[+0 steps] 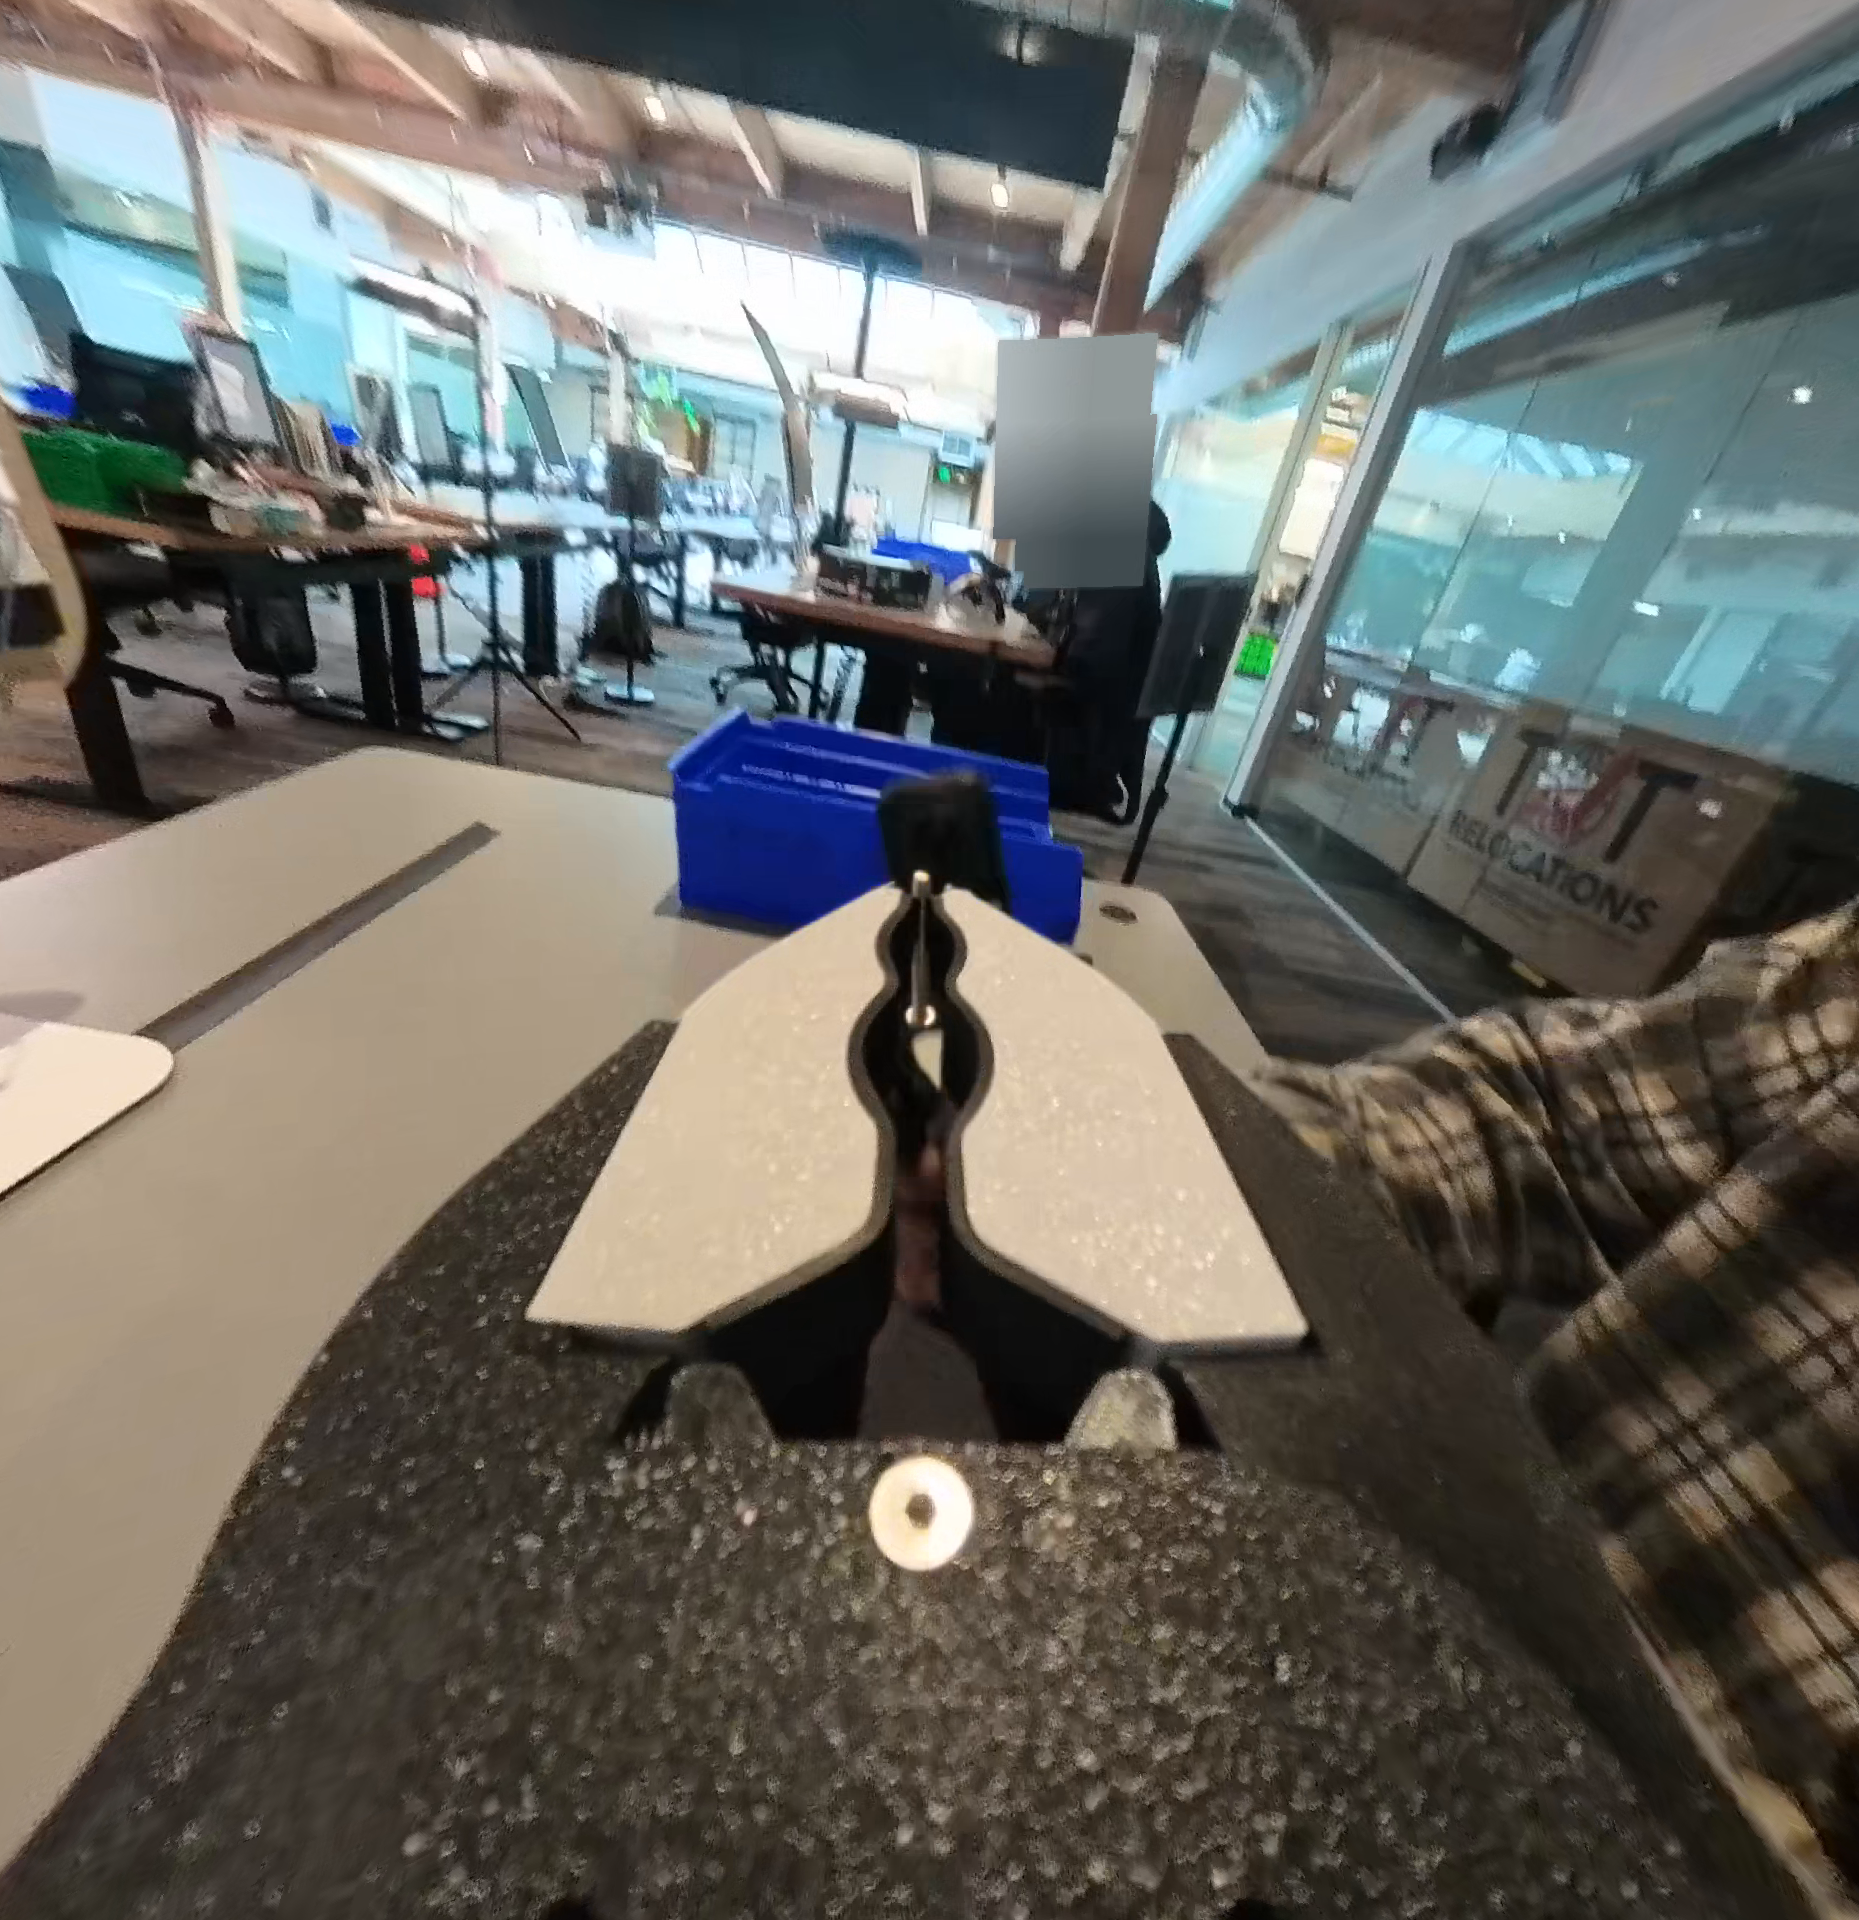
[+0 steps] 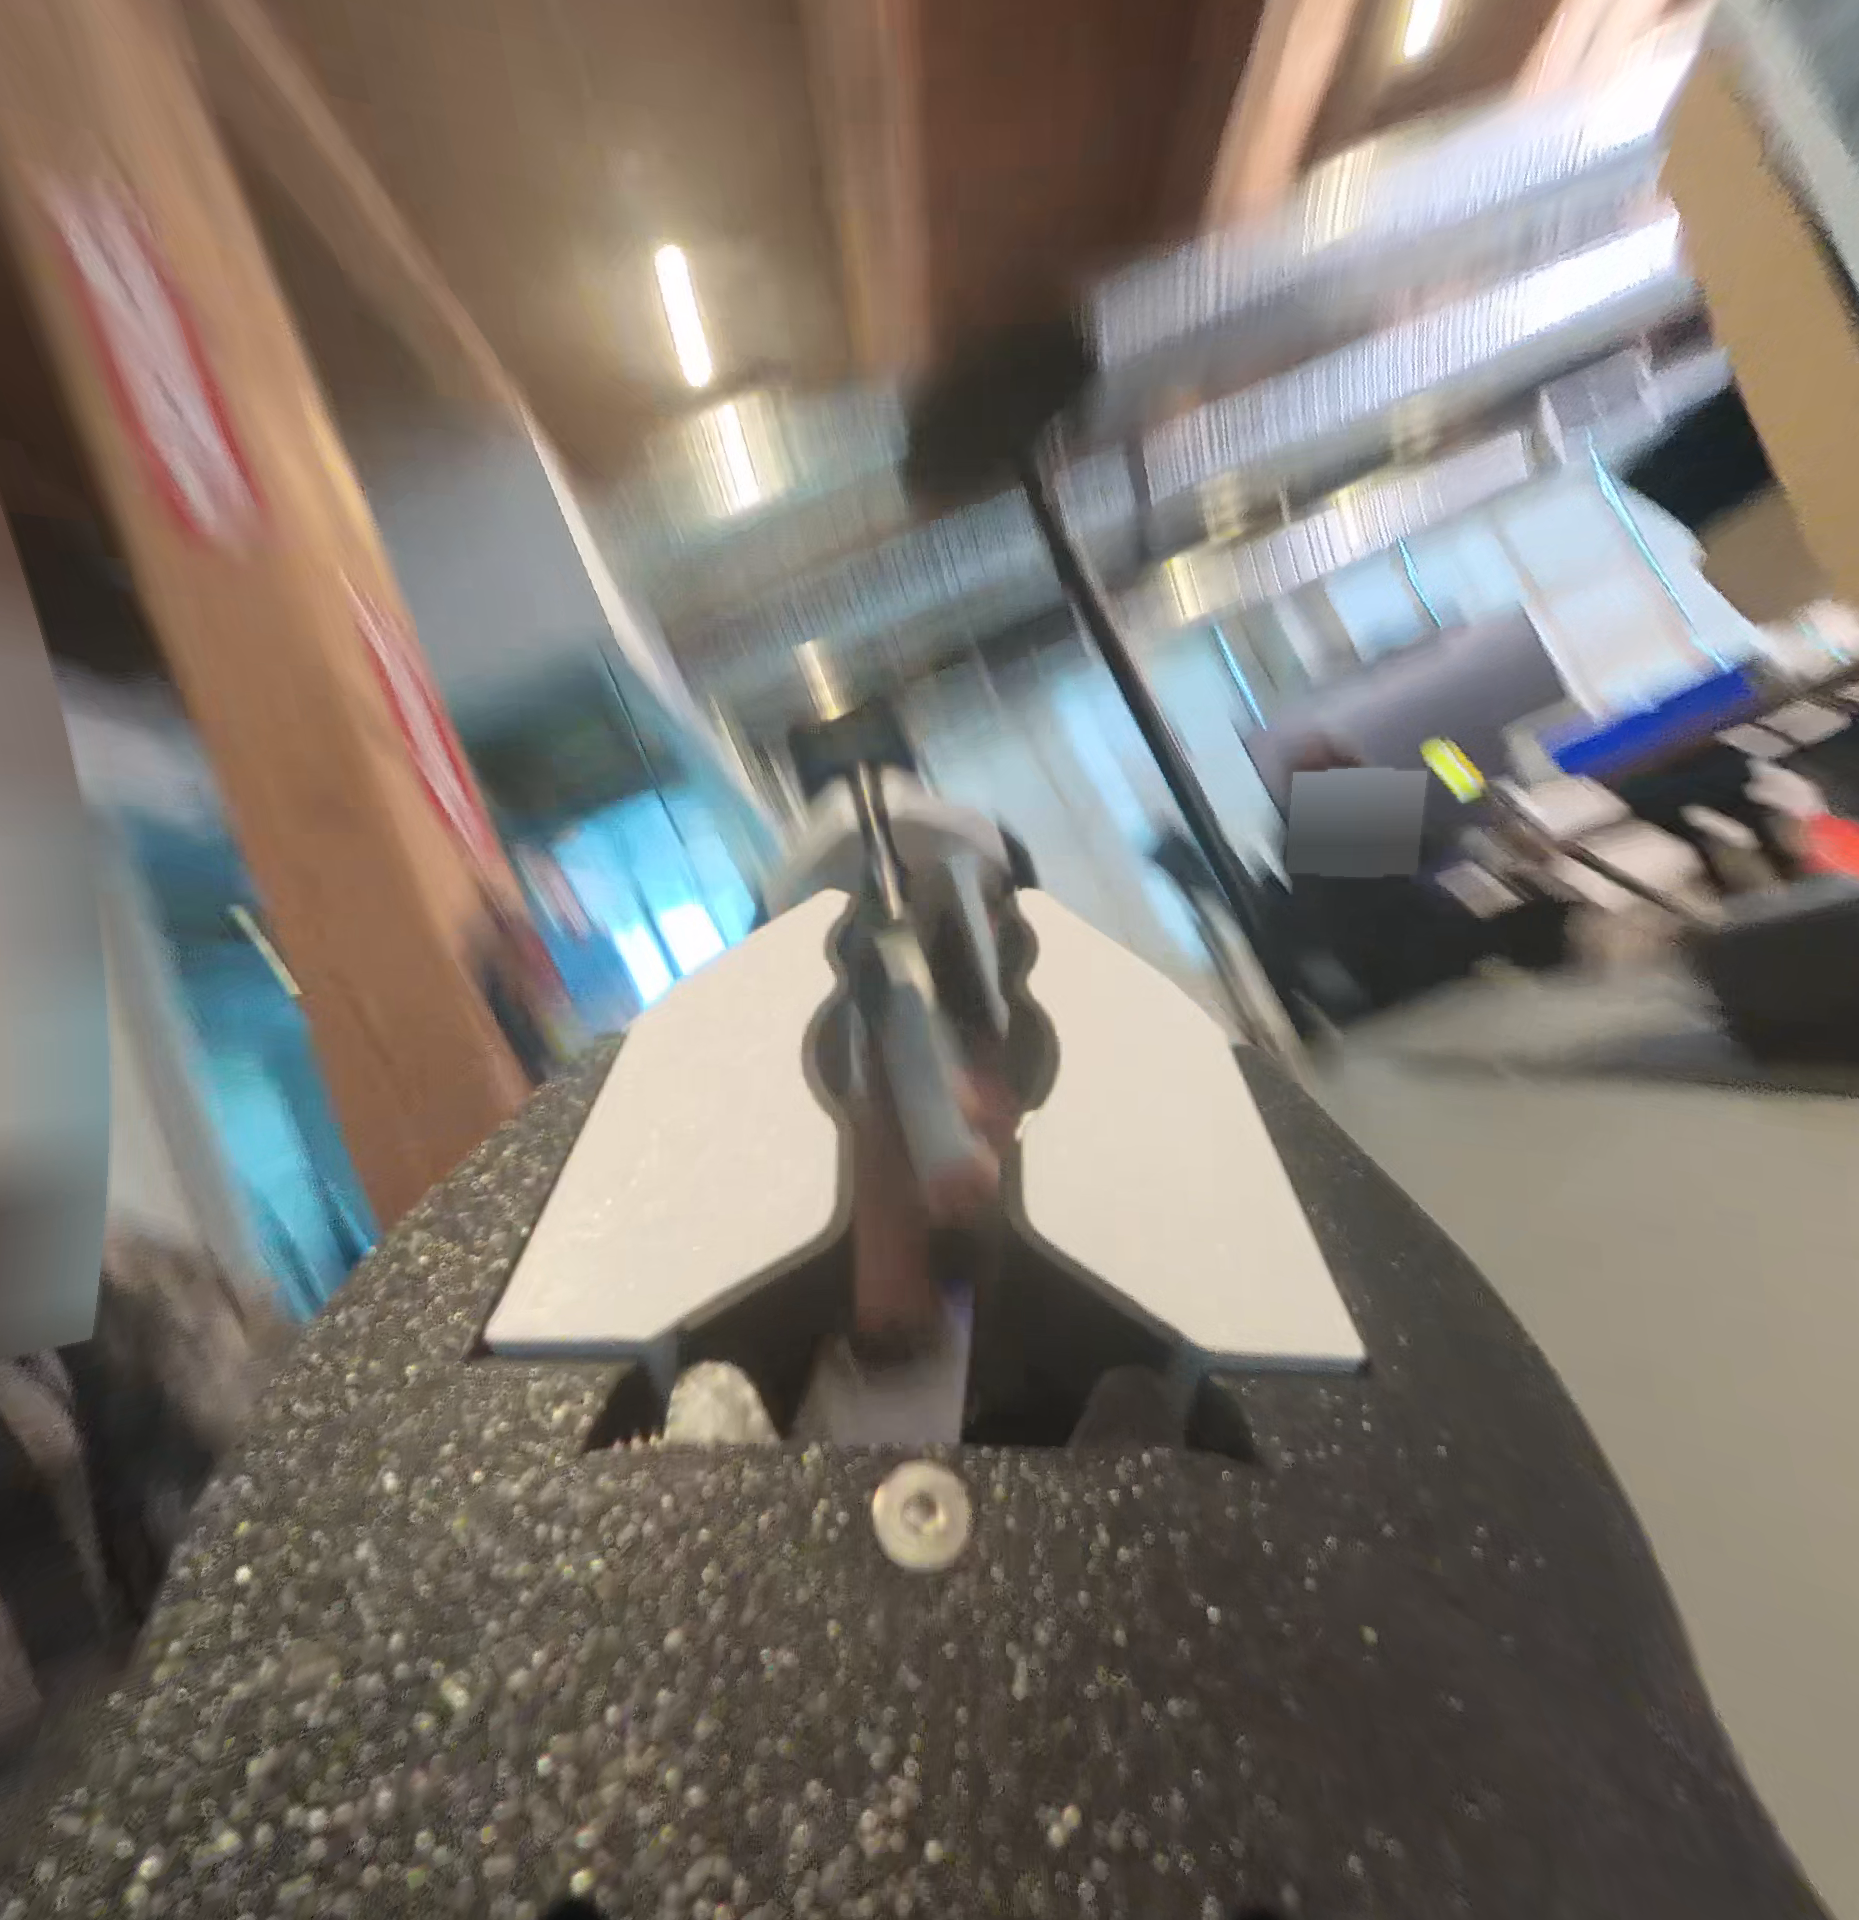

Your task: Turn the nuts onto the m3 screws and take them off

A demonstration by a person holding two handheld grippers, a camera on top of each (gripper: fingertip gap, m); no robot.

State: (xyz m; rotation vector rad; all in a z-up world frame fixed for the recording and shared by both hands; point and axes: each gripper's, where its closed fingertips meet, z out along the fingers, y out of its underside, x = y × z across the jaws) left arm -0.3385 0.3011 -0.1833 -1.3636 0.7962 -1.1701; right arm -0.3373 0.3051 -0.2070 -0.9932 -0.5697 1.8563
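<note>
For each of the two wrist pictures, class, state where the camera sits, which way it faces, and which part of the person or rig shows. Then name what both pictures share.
Left wrist view: sits on the left gripper, facing level across the grey table toward a blue bin; its fingers pinch a thin screw; a plaid sleeve shows.
Right wrist view: sits on the right gripper, tilted up toward the ceiling, heavily blurred; a thin tool lies between its fingers.
Shared: grey fingers on a speckled black body, the same open office.

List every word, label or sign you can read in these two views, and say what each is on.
Cardboard box behind the glass: large dark and red lettering, legible, not quoted here.
Green lit sign: too small to read.
Red and white banner on the post: too blurred.
</note>
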